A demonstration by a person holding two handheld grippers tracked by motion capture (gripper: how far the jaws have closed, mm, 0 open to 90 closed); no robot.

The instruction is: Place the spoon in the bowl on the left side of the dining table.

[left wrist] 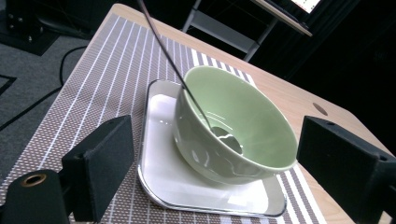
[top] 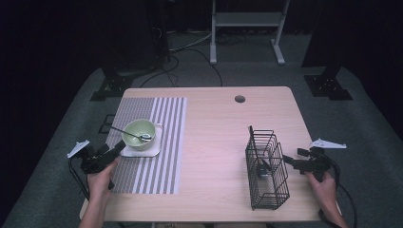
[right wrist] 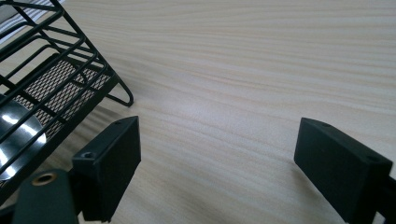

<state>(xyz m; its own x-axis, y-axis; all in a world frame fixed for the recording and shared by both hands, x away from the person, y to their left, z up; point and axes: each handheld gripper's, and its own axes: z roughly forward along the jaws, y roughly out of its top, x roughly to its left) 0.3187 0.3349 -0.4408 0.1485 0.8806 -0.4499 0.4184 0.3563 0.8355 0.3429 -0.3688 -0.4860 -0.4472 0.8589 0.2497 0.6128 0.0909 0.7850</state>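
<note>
Our left claw (top: pixel 115 151) stands wide apart with nothing between its pads — in the left gripper view the two black jaws frame the green bowl (left wrist: pixel 236 128) without touching it. The bowl sits on a white square plate (left wrist: pixel 163 172), which lies on the striped placemat (top: pixel 164 142) at the left of the table (top: pixel 218 142). A spoon (top: pixel 130 133) rests in the bowl, its head at the bottom and its thin dark handle leaning out over the rim toward the left edge of the mat.

Our right claw (top: pixel 286 160) is also wide open and empty, hovering low over bare wood just beside the black wire basket (top: pixel 266 168), which holds some cutlery upright.

We judge the main risk to lie with the spoon: it leans loosely, so a nudge of the bowl's rim or of the handle by the left claw could swing it round or tip it out onto the mat. A low approach could also catch the plate's edge and slide bowl and plate together. On the right, a careless sweep could knock the light basket — it looks easy to topple.
</note>
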